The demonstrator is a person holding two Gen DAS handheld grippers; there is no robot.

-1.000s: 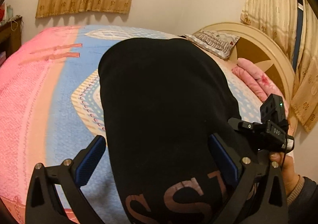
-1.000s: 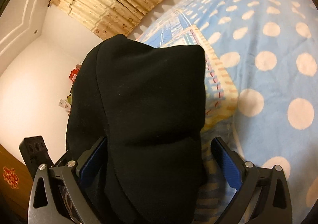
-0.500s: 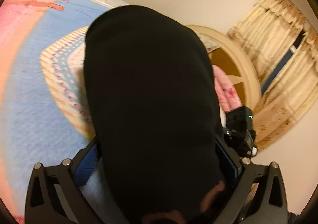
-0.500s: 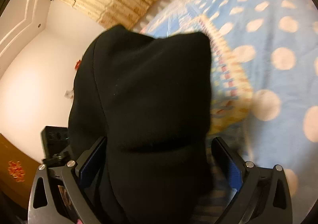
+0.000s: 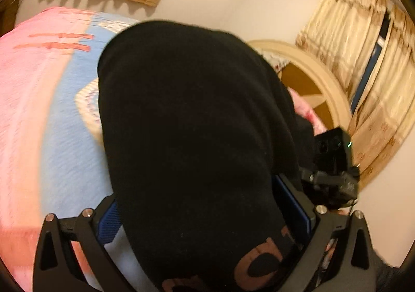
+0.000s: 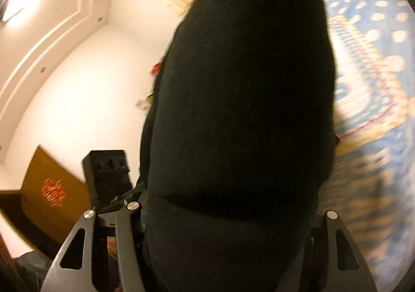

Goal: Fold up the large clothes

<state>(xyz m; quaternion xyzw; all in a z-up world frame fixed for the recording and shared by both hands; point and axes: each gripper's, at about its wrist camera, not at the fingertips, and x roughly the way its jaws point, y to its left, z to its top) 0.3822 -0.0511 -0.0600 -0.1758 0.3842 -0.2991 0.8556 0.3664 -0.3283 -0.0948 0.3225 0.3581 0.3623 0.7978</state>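
A thick folded black garment (image 5: 194, 110) with brown lettering (image 5: 264, 263) fills the space between both pairs of jaws. My left gripper (image 5: 202, 214) keeps its jaws wide, and the cloth lies against both blue pads (image 5: 107, 224). In the right wrist view the garment (image 6: 246, 84) bulges over the fingers and hides the pads. My right gripper (image 6: 230, 211) is closing, its jaws squeezing the cloth from both sides. Each gripper's black body shows in the other's view, the right one (image 5: 334, 162) beside the garment and the left one (image 6: 109, 170) to its left.
The garment rises over a bed with a pink and blue bedspread (image 5: 52, 110), blue with pale dots on the right (image 6: 376, 84). A rounded headboard (image 5: 324, 79), pink bedding (image 5: 311, 113) and curtains (image 5: 363, 45) stand beyond. A brown cabinet (image 6: 52, 188) sits by the white wall.
The right jaws have narrowed onto the garment, which now rises higher and covers the curtain in that view. Both views have tilted. In the left view the cloth now reaches the left pad.
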